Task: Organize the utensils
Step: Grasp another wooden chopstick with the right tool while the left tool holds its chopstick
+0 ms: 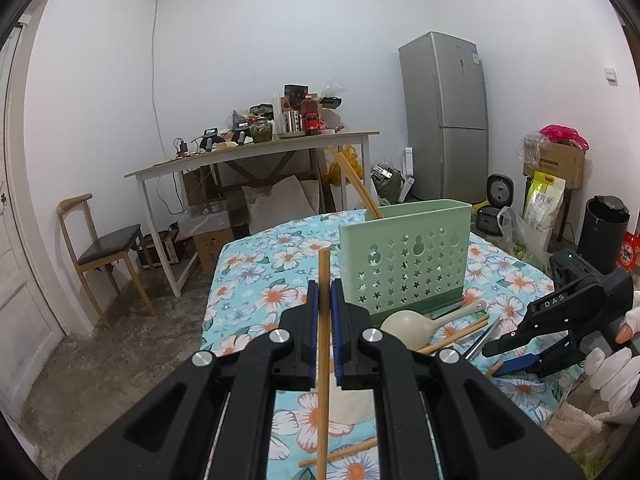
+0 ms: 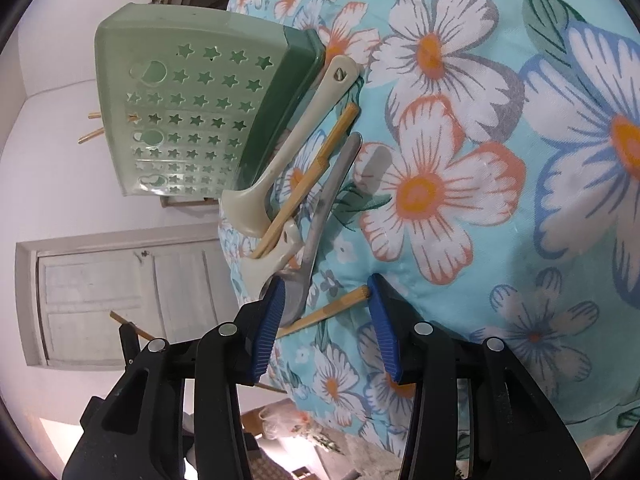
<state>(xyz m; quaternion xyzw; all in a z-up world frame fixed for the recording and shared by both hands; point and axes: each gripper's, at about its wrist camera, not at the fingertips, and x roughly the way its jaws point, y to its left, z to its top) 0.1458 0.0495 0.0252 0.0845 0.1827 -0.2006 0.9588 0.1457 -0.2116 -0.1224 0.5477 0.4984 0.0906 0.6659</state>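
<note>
We pinch one bamboo chopstick point(image 1: 324, 320) upright in our left gripper point(image 1: 325, 308), ready for the green perforated plastic holder point(image 1: 404, 260). Our right gripper point(image 2: 326, 300), jaws half spread, straddles another chopstick point(image 2: 328, 310) lying on the floral cloth point(image 2: 520, 200), not clamped.

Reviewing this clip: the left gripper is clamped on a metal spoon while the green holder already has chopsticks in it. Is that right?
Not quite. The left gripper is clamped on a wooden chopstick, not a metal spoon, as the left wrist view shows. The green holder does already have chopsticks in it.
</note>
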